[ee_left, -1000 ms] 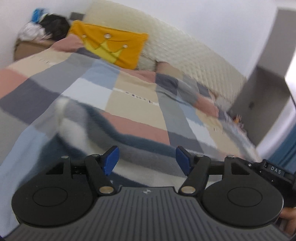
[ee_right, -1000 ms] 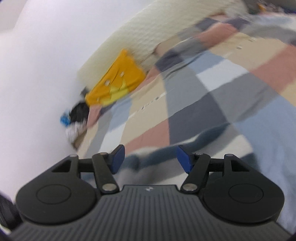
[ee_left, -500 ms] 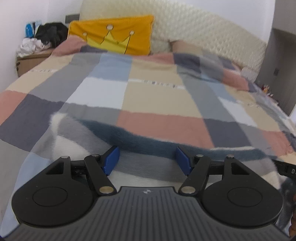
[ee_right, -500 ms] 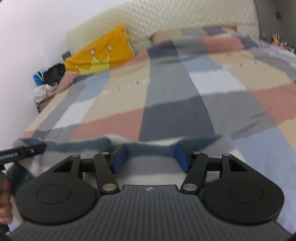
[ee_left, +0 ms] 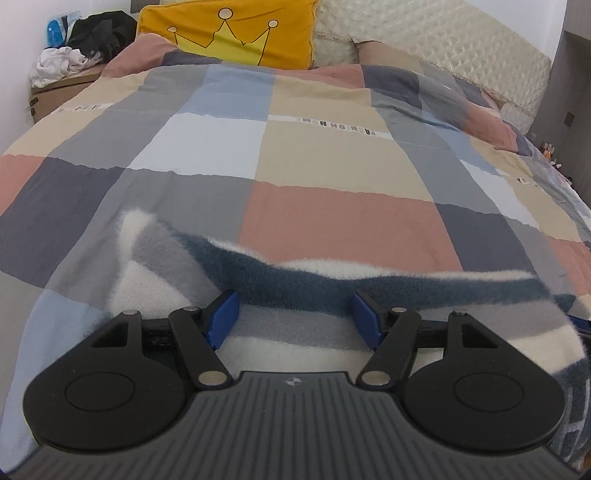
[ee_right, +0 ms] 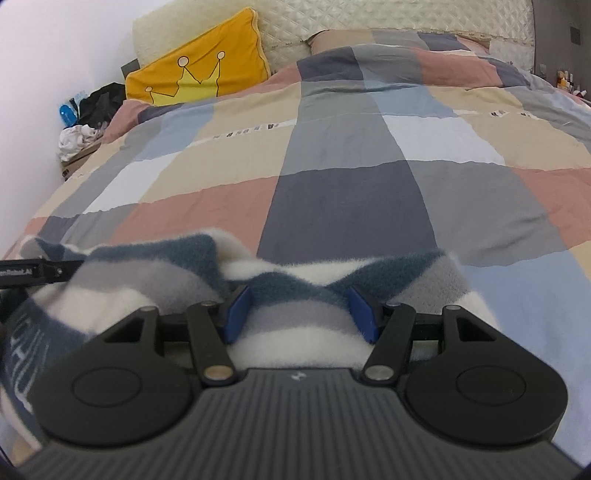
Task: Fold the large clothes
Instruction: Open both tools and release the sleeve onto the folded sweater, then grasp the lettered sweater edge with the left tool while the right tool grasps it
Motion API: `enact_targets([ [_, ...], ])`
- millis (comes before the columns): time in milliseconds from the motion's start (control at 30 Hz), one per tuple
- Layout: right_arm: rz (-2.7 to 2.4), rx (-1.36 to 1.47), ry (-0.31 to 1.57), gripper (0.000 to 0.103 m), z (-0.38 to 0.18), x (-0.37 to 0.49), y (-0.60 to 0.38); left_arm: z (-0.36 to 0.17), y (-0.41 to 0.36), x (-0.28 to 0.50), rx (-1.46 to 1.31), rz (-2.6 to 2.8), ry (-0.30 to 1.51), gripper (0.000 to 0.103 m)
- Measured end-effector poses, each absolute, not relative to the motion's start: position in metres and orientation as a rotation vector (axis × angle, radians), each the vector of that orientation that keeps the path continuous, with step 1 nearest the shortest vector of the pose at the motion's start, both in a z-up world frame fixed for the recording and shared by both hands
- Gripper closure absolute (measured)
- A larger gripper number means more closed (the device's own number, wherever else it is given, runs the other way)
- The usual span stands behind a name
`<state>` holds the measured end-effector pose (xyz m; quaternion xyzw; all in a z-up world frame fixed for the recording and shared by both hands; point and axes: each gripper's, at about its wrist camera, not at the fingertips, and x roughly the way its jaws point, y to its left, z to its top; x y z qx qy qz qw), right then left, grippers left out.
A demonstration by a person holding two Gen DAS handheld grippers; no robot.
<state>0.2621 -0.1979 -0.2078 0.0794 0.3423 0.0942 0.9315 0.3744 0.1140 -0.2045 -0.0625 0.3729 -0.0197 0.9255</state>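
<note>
- A fleece (ee_left: 295, 284), striped in dark blue, grey and white, is seen lying on the quilt (ee_left: 317, 155) at the foot end, well apart from the pillow (ee_left: 236, 33) at the head.
- The left gripper (ee_left: 295, 319) is held low over the fleece, just behind its far edge; the blue fingers (ee_left: 221, 317) are spread wide, with fabric seen between and under them but nothing pinched.
- The right gripper (ee_right: 301, 310) is likewise placed at the far edge of the fleece (ee_right: 288, 291), on the side away from the pillow (ee_right: 199, 70); its pads (ee_right: 238, 308) are set apart, a hump of fabric is seen between them, and no clamp is made.
- In the right view the fleece is bunched and rumpled, with a ridge thrown up on the pillow side of the gripper; no flat, squared fold can be made out.
- The task is judged to be at an early stage: the garment has been laid on the quilt, yet no finished fold is shown.
- Still to be done, as judged: the edge to be gripped by both claws, the fabric to be smoothed, and the folds to be made.
- How much of the fleece lies beneath the grippers cannot be told.
</note>
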Motion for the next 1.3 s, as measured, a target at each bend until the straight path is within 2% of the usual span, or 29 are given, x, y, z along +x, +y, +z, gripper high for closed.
enact_targets([
  [300, 0.164, 0.158, 0.661, 0.042, -0.190, 0.252, -0.194, -0.183, 0.109, 0.348, -0.109, -0.042, 0.689, 0.030],
  [600, 0.196, 0.174, 0.534, 0.041, -0.162, 0.209, -0.192, -0.153, 0.089, 0.289, -0.068, -0.121, 0.566, 0.030],
  [867, 0.257, 0.134, 0.571, 0.041, -0.167, 0.206, -0.173, -0.180, 0.076, 0.288, -0.056, -0.104, 0.673, 0.030],
  [1300, 0.251, 0.054, 0.629, 0.039, -0.196, 0.214, -0.156, -0.196, 0.078, 0.306, -0.035, -0.096, 0.729, 0.028],
])
